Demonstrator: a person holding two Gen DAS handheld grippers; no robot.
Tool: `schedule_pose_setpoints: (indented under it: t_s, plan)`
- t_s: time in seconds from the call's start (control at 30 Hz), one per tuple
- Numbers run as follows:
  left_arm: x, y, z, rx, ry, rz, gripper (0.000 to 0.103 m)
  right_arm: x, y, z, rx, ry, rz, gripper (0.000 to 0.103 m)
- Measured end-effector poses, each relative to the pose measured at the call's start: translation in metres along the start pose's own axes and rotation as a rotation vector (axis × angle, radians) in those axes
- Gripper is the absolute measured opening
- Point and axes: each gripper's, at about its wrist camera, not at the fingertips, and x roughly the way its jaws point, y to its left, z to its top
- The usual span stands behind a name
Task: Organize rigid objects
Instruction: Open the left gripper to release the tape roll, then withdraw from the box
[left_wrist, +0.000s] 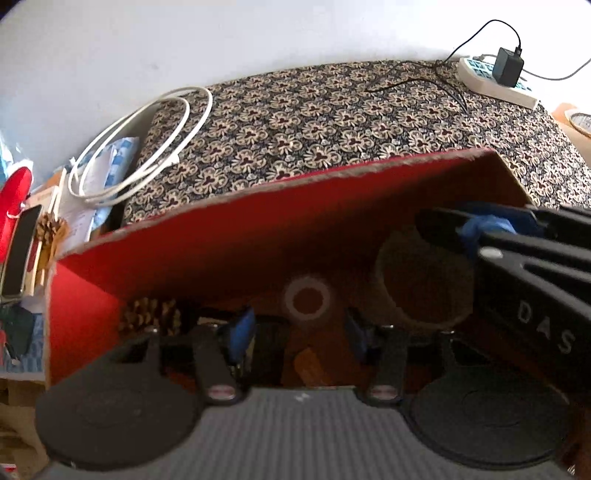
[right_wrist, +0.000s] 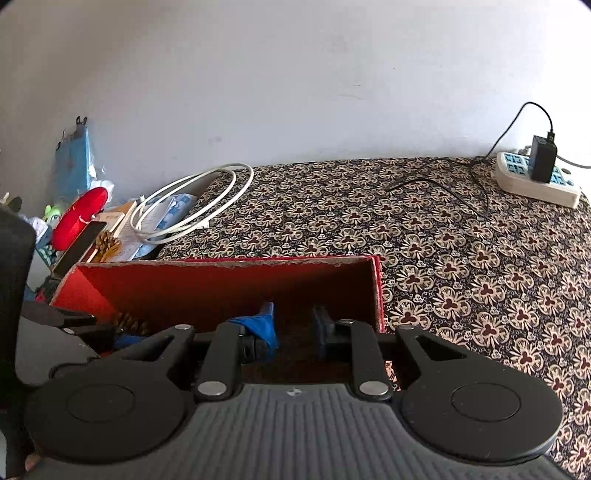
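Setting: an open red cardboard box (right_wrist: 229, 284) is sitting on a dark floral-patterned cloth surface (right_wrist: 461, 258), serving as the container the rigid things are being gathered into.
Left gripper: the left gripper (left_wrist: 301, 332) is reaching down inside the box, its blue-padded fingers (left_wrist: 242, 334) standing spread with nothing between them, judged to be placing or choosing among the contents.
Right gripper: the right gripper (right_wrist: 295, 328) is hovering just above the box's right end, fingers parted and empty; loose blue padding is hanging off its left finger (right_wrist: 264, 326). In the left wrist view it is crossing in from the right (left_wrist: 476, 236).
Box contents: a brown cardboard cylinder (left_wrist: 424, 280) is lying on its side toward the right; a round disc with a pale ring (left_wrist: 306, 299) is resting on the floor near the middle; a brown pine cone (left_wrist: 151, 315) is tucked into the left corner; a small orange-brown block (left_wrist: 310, 365) is lying near the front. The box interior is blurred, so finer identities are uncertain.
Outside the box: a second pine cone (right_wrist: 107, 242) is sitting among clutter to the left, beside a dark phone (right_wrist: 79, 249) and a red oval object (right_wrist: 79, 216); it appears to be still awaiting collection.
Elsewhere: a coiled white cable (right_wrist: 192, 206) is lying at the cloth's left edge; a white power strip with a black charger (right_wrist: 539, 177) is sitting far right, well apart.
Progress: several items are already boxed, so the sorting is judged to be partway through.
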Motion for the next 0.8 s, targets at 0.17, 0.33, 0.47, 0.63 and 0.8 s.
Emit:
schedule_pose_setpoints:
  t_s: [0.17,0.33,0.47,0.63,0.8]
  plan:
    - [-0.004,-0.001,-0.002,-0.008,-0.020,0.031,0.054,0.000,0.003,-0.001,-0.012,-0.001,-0.019,0.004]
    - [-0.004,0.003,-0.001,-0.036,-0.028,0.029,0.056,-0.006,-0.001,0.000,0.017,-0.021,-0.036,0.005]
    - [-0.007,0.004,-0.002,-0.055,-0.046,0.041,0.057,-0.018,-0.003,-0.002,0.037,-0.042,-0.062,0.006]
    - [-0.012,0.007,-0.003,-0.076,-0.081,0.055,0.058,-0.036,-0.006,-0.009,0.074,-0.059,-0.072,0.006]
    - [-0.017,0.006,-0.005,-0.079,-0.115,0.082,0.059,-0.054,-0.007,-0.016,0.093,-0.062,-0.047,0.006]
